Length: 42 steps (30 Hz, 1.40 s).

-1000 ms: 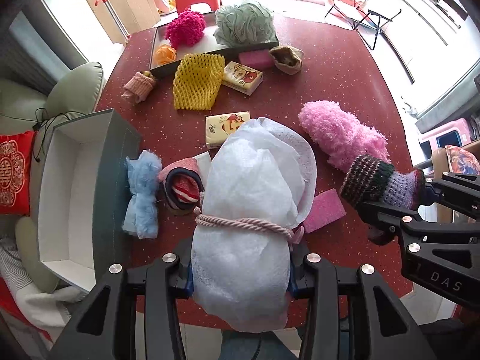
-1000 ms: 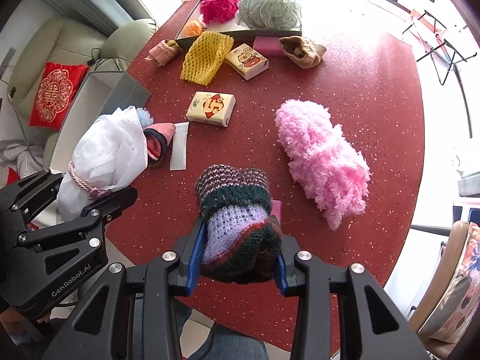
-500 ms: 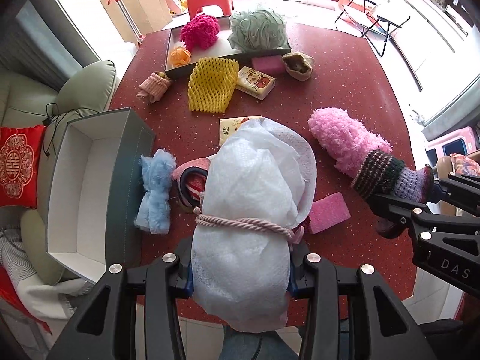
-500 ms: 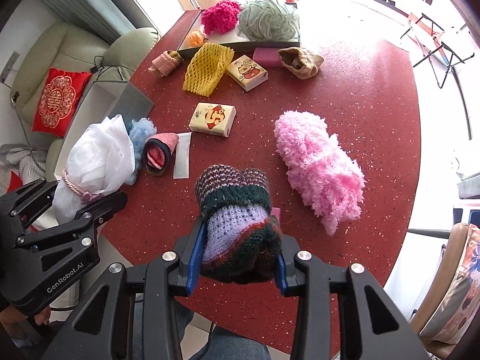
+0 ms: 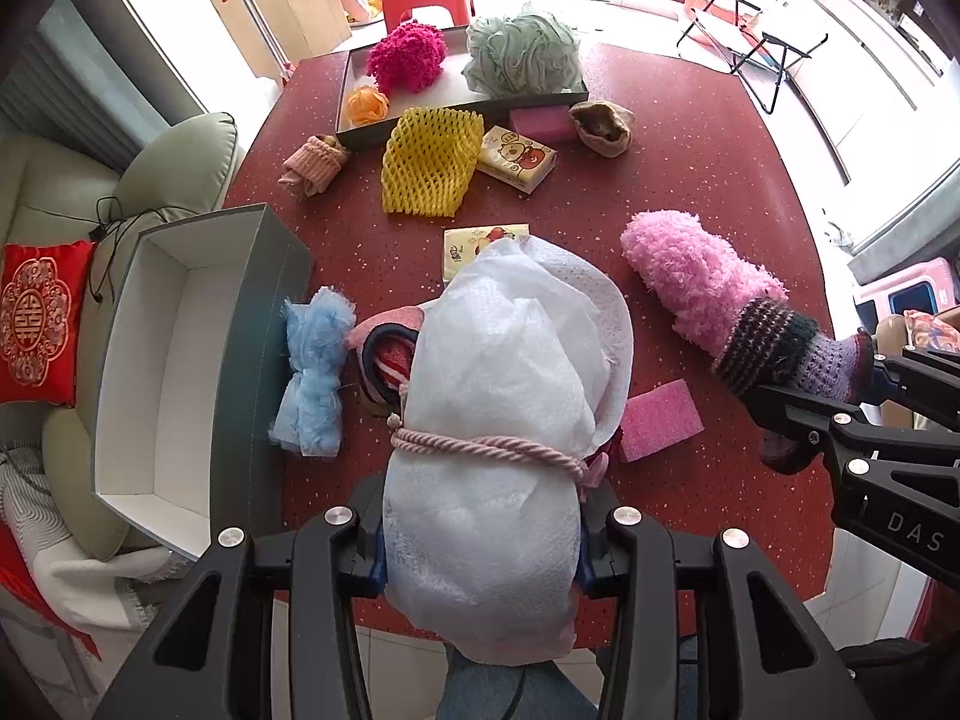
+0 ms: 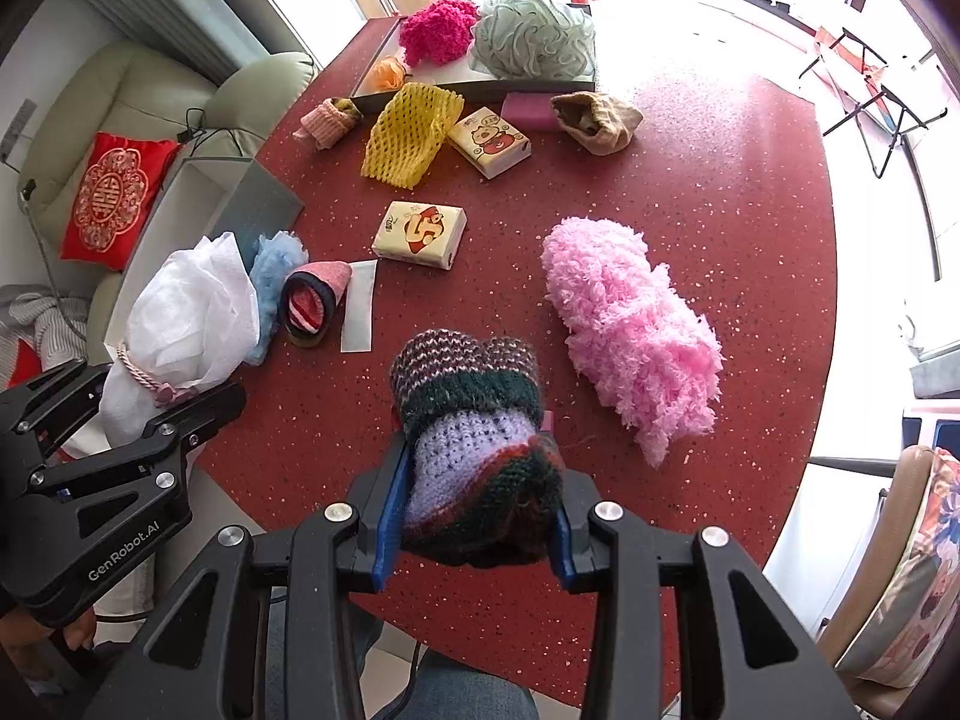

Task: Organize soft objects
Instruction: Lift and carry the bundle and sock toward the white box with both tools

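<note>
Left wrist view, red table (image 5: 690, 138): the widest thing here, speckled and round-edged, strewn with soft items from the far tray to the near rim.
Grey box (image 5: 252, 312): open and white inside, standing at the table's left edge, partly over the rim above a sofa; it holds nothing that I can see.
Far tray (image 5: 456, 111): already carries a magenta pom, a green bath puff and a small orange puff.
White foam bundle (image 5: 492, 420): tied with a pink cord and clamped in the left gripper (image 5: 480, 546), pads pressing its lower half, held above the near table edge just right of the box.
Pink fluffy roll (image 6: 624, 324): lying loose on the table, right of centre.
Knitted roll (image 6: 474, 456): striped purple, green and brown, pinched by the right gripper (image 6: 474, 528) at its lower end, above the near edge.
Blue tuft (image 5: 312, 372): resting just beside the box wall, next to a rolled pink-and-red sock.
Risk, bundle: it bulges well past the jaws, so it may slip or swing and knock the tuft.
Risk, box: overhanging the rim, a nudge from the bundle could tip it off.
Risk, grippers: both loaded and near each other; crossing paths could collide.
</note>
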Each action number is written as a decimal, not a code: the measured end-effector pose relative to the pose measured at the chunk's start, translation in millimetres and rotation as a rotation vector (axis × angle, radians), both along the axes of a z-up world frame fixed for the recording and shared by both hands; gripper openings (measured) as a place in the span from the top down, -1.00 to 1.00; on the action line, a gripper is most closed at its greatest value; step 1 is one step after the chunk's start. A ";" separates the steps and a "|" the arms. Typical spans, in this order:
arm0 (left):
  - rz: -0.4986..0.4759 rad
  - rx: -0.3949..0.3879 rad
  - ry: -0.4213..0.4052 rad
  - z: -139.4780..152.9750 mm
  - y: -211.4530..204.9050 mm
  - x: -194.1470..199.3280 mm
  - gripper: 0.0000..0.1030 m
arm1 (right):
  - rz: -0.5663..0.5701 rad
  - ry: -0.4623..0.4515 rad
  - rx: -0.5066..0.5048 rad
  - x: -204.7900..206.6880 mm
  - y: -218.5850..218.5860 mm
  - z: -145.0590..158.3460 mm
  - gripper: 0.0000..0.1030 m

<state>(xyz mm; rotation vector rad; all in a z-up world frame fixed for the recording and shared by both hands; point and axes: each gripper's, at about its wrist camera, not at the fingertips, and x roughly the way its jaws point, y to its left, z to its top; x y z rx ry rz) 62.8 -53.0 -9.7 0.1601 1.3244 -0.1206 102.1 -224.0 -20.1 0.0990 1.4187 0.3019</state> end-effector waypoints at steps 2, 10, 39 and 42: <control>0.002 0.002 0.000 -0.4 0.7 0.2 0.14 | 0.000 0.000 0.001 0.5 0.2 -0.4 0.18; 0.024 0.008 -0.001 -0.7 7.6 -0.8 0.14 | 0.021 -0.004 -0.006 3.1 6.4 -0.8 0.18; 0.057 0.009 0.003 -5.1 120.2 22.5 0.14 | -0.096 -0.045 -0.049 21.6 79.6 2.9 0.18; 0.071 0.002 0.012 -8.7 140.1 27.2 0.14 | -0.125 -0.046 -0.047 25.9 93.7 5.3 0.18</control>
